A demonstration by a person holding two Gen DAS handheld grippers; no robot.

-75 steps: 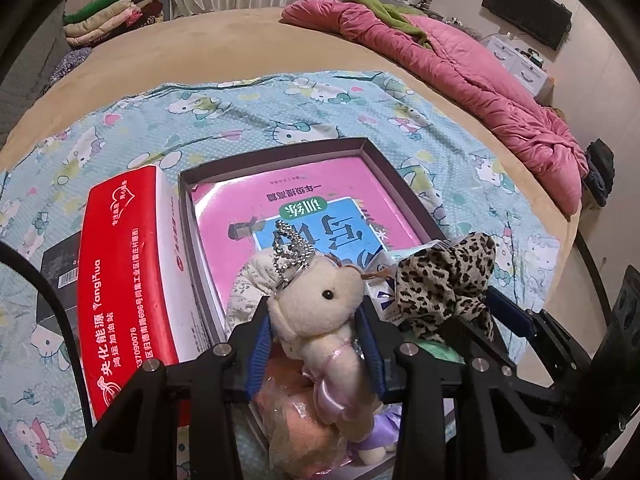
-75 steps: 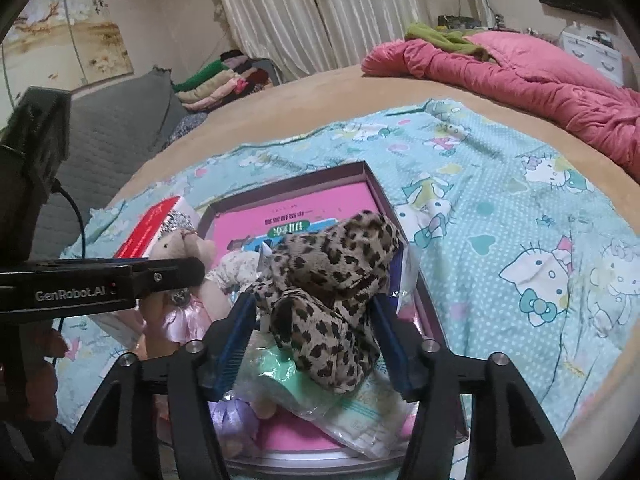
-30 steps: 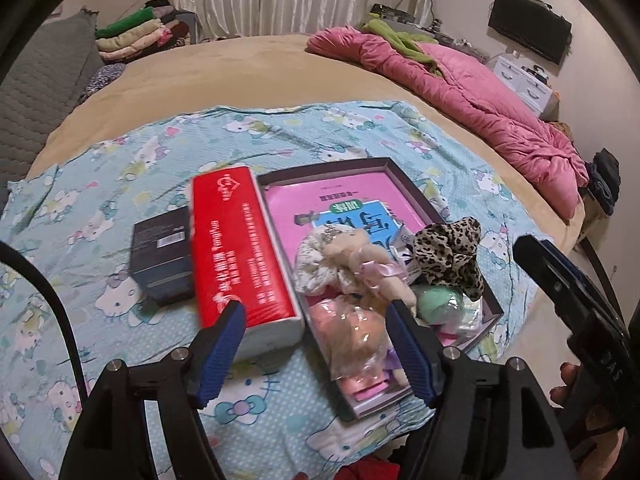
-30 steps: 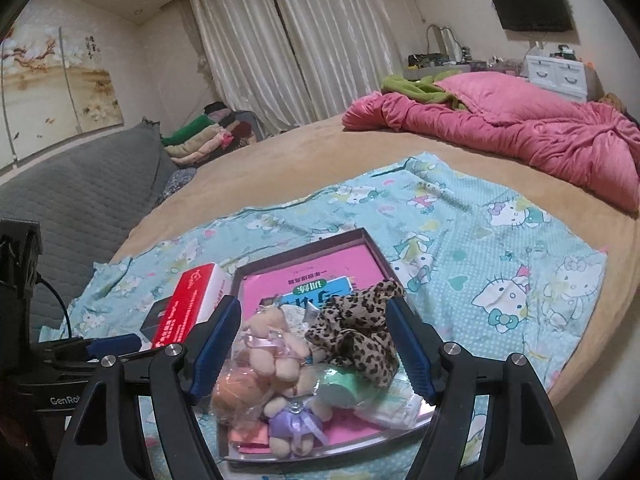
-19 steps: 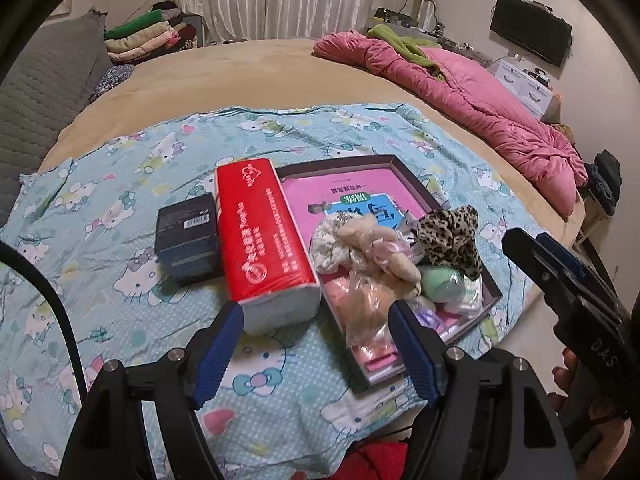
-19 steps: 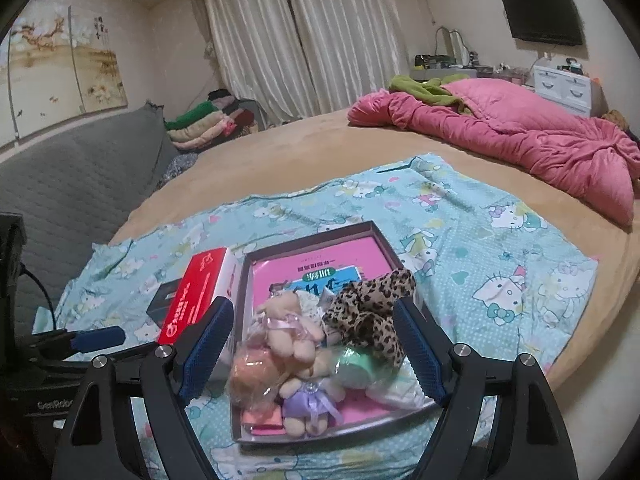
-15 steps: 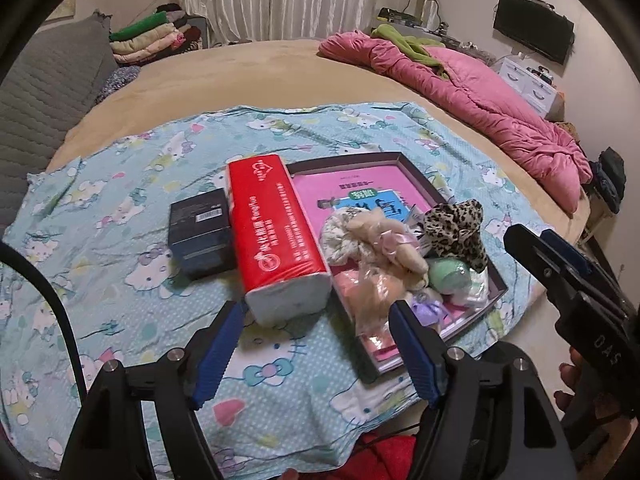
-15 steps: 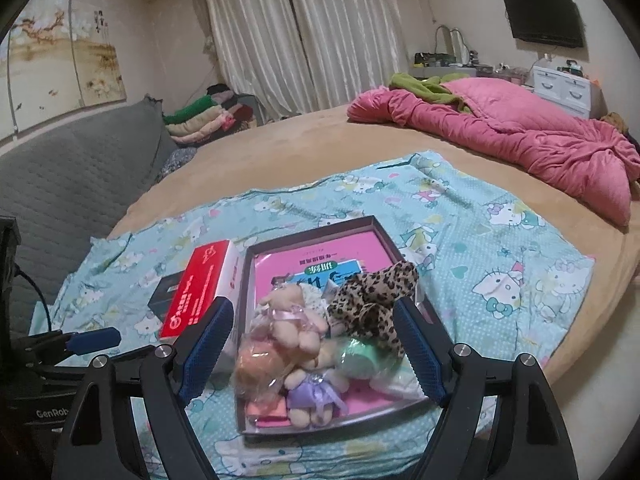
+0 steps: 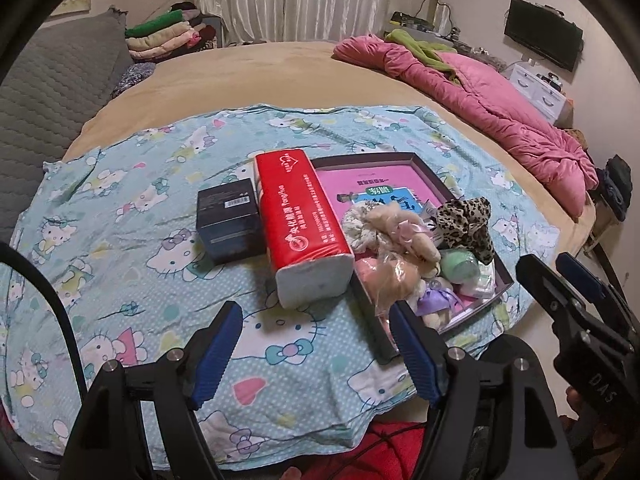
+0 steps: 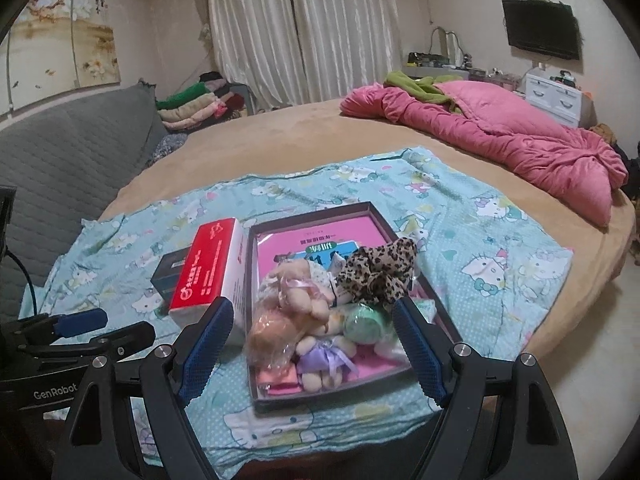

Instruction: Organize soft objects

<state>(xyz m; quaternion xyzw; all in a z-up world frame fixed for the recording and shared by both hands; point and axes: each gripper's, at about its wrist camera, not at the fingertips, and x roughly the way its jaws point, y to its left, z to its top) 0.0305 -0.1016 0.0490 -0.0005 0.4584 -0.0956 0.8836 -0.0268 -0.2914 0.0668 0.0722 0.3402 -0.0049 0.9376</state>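
In the left wrist view, the left gripper (image 9: 314,344) is seen spread wide and empty above a thin printed cotton sheet (image 9: 132,248). A glossy red tissue pack (image 9: 302,220) lies beside a shallow rectangular tray (image 9: 424,168).

In the right wrist view, the right gripper (image 10: 310,342) is likewise spread, holding nothing. Fuzzy plush dolls (image 10: 298,290) and a leopard-print scrunchie (image 10: 378,272) are piled inside the tray (image 10: 316,214).

The left gripper (image 10: 78,334), at the lower left of the right wrist view, carries the white marking "GenRobot". The right gripper (image 9: 560,280), at the lower right of the left wrist view, is marked "DAS". The red tissue pack (image 9: 298,216) bears white Chinese characters and a Latin brand line too small to read reliably.
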